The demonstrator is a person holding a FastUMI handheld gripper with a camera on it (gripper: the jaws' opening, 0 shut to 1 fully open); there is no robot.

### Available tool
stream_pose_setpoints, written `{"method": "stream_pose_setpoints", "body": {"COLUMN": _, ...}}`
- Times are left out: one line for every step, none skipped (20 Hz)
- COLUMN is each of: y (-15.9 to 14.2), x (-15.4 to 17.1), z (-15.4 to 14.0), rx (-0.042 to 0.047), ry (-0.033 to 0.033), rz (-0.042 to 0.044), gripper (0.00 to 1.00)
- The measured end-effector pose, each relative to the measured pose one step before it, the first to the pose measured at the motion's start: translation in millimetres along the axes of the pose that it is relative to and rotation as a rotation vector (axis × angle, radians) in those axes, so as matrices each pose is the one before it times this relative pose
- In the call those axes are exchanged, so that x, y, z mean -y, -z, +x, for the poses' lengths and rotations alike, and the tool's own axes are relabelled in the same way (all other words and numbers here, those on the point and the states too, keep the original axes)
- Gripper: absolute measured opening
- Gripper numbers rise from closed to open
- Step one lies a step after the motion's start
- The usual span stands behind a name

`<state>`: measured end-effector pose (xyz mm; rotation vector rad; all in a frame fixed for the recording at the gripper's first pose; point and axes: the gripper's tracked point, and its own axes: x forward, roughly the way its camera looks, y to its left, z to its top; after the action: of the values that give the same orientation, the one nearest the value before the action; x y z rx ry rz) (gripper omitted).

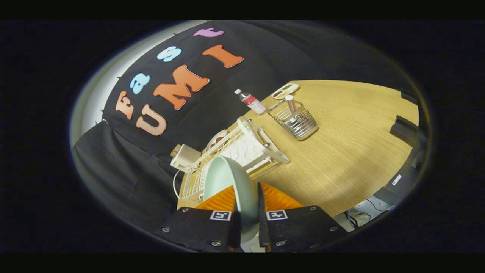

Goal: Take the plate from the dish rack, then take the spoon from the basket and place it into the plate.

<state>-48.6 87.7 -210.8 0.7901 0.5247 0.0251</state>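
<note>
Gripper (248,223) clamped edge-on across the pale green plate (231,185), held just above the white dish rack (242,148); a narrow rim grip risks slippage if tilted.

Staged booth, dressed as a kitchen corner rather than a real one. Black cloth wall (159,178) hangs behind a light wood-grain worktop (348,151). Kitchen props on it: white dish rack (242,148), wire basket (297,121) with a utensil standing in it, small capped bottle (250,101), a flat tray (285,91) at the far edge. A pale boxy device (184,156) with a cord sits by the rack. Dark chair parts (405,131) at the worktop's side.
</note>
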Motion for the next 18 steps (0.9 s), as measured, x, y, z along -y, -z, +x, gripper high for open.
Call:
{"method": "stream_pose_setpoints", "body": {"y": 7.17, "x": 3.16, "z": 2.12, "rx": -0.00638, "ry": -0.00280, "rz": 0.01165, "gripper": 0.19}}
{"method": "stream_pose_setpoints", "body": {"y": 7.60, "x": 2.90, "z": 4.41, "rx": -0.01072, "ry": 0.00012, "rz": 0.01161, "gripper": 0.19}}
{"method": "stream_pose_setpoints", "body": {"y": 9.81, "x": 2.49, "z": 4.42, "rx": -0.01331, "ry": 0.00104, "rz": 0.01100, "gripper": 0.19}}
{"method": "stream_pose_setpoints", "body": {"y": 7.24, "x": 4.12, "z": 3.93, "rx": -0.01452, "ry": 0.00283, "rz": 0.01470, "gripper": 0.19}}
{"method": "stream_pose_setpoints", "body": {"y": 6.82, "x": 2.94, "z": 2.33, "rx": -0.01534, "ry": 0.00068, "rz": 0.01133, "gripper": 0.19}}
{"method": "stream_pose_setpoints", "body": {"y": 4.50, "x": 0.83, "z": 3.98, "rx": -0.01369, "ry": -0.00093, "rz": 0.00735, "gripper": 0.19}}
{"method": "stream_pose_setpoints", "body": {"y": 4.12, "x": -0.57, "z": 2.19, "rx": -0.01272, "ry": -0.00065, "rz": 0.00692, "gripper": 0.19}}
{"method": "stream_pose_setpoints", "body": {"y": 2.23, "x": 0.82, "z": 3.18, "rx": -0.00796, "ry": -0.00408, "rz": 0.00478, "gripper": 0.19}}
{"method": "stream_pose_setpoints", "body": {"y": 2.70, "x": 1.17, "z": 2.13, "rx": -0.00372, "ry": 0.00089, "rz": 0.00675, "gripper": 0.19}}
{"method": "stream_pose_setpoints", "body": {"y": -0.01, "x": 0.92, "z": 2.43, "rx": -0.00194, "ry": 0.00409, "rz": 0.00193, "gripper": 0.19}}
{"method": "stream_pose_setpoints", "body": {"y": 0.59, "x": 2.35, "z": 2.78, "rx": -0.00326, "ry": 0.01030, "rz": -0.00847, "gripper": 0.19}}
{"method": "stream_pose_setpoints", "body": {"y": 2.84, "x": 2.04, "z": 2.07, "rx": -0.00505, "ry": 0.01654, "rz": -0.02047, "gripper": 0.19}}
{"method": "stream_pose_setpoints", "body": {"y": 1.87, "x": 0.23, "z": 2.69, "rx": -0.00987, "ry": 0.00014, "rz": -0.01669, "gripper": 0.19}}
{"method": "stream_pose_setpoints", "body": {"y": -0.46, "x": -4.07, "z": -0.86, "rx": 0.00192, "ry": -0.00797, "rz": 0.00018, "gripper": 0.20}}
{"method": "stream_pose_setpoints", "body": {"y": -0.19, "x": -0.03, "z": 1.01, "rx": -0.00415, "ry": 0.00065, "rz": -0.00524, "gripper": 0.20}}
{"method": "stream_pose_setpoints", "body": {"y": 0.07, "x": 0.77, "z": 1.65, "rx": -0.00469, "ry": 0.00456, "rz": -0.00377, "gripper": 0.22}}
{"method": "stream_pose_setpoints", "body": {"y": 1.63, "x": 3.36, "z": 2.20, "rx": -0.00388, "ry": 0.01697, "rz": -0.00352, "gripper": 0.23}}
{"method": "stream_pose_setpoints", "body": {"y": -2.39, "x": 4.32, "z": 0.78, "rx": -0.00020, "ry": 0.01373, "rz": -0.00467, "gripper": 0.24}}
